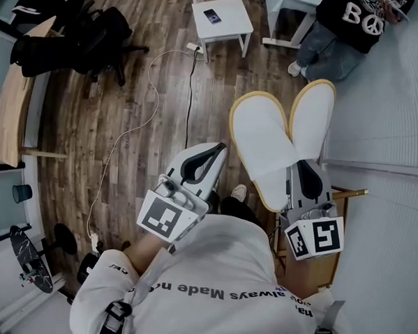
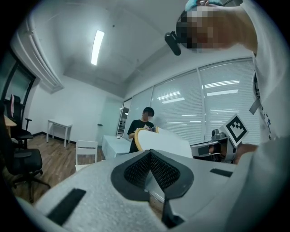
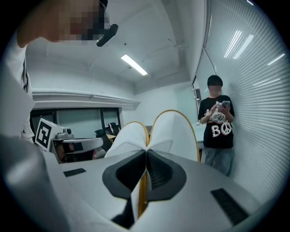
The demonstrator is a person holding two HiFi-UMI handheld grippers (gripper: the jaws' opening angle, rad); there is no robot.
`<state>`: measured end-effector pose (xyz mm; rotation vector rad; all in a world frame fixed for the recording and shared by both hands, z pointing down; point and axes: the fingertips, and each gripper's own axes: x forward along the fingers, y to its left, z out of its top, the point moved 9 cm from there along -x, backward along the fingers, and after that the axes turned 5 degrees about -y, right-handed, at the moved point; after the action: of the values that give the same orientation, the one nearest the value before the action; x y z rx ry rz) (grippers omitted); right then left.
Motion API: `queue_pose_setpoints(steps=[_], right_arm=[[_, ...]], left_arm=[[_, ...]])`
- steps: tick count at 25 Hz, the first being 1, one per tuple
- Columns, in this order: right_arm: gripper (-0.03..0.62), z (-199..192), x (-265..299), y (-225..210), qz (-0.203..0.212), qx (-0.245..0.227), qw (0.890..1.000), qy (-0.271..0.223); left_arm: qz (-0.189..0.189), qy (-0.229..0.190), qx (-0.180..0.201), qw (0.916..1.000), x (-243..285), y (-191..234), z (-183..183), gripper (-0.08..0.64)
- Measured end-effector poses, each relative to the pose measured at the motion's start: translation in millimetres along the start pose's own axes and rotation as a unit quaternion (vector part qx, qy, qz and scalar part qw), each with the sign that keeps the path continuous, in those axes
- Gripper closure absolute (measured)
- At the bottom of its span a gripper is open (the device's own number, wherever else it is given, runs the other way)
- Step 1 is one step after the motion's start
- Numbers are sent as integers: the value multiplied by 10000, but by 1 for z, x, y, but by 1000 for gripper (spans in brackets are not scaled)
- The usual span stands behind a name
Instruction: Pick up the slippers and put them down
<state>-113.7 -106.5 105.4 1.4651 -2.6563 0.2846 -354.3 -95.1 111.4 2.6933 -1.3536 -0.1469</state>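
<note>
Right tool [image 3: 146,152] clenched on near ends of slippers [image 1: 263,138], both fanned ahead; left tool [image 2: 150,155] closed, empty.

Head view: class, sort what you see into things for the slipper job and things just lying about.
Job: pair of white fabric slippers with yellow trim; right hand-held gripper clamping them.
Lying about: small white table; dark phone; black office chair; white floor cable.

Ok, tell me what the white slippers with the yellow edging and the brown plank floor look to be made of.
White slippers with yellow edging: likely soft cloth over thin foam, matte; no shine, and they bend where pinched. Brown plank floor: wood or wood-look laminate, faint sheen; grain and board seams show, but which one is unclear.
</note>
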Motion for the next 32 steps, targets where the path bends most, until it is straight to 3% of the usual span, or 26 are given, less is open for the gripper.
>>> queue_pose_setpoints(steps=[5, 12, 15, 23, 32], right_arm=[[574, -41, 12, -5, 36, 23, 9997, 253], [572, -112, 16, -15, 90, 141, 9973, 718], [574, -155, 29, -29, 139, 165, 9966, 794], [574, -282, 65, -48, 141, 149, 9930, 1161], [574, -400, 101, -65, 118, 206, 9928, 1170]], left_arm=[[85, 464, 220, 9986, -6, 9, -44, 549], [49, 865, -70, 9962, -8, 14, -112, 549], [23, 937, 20, 9956, 3, 21, -154, 549], [-39, 1157, -269, 9929, 15, 43, -272, 549], [48, 1317, -117, 9912, 22, 78, -378, 549]])
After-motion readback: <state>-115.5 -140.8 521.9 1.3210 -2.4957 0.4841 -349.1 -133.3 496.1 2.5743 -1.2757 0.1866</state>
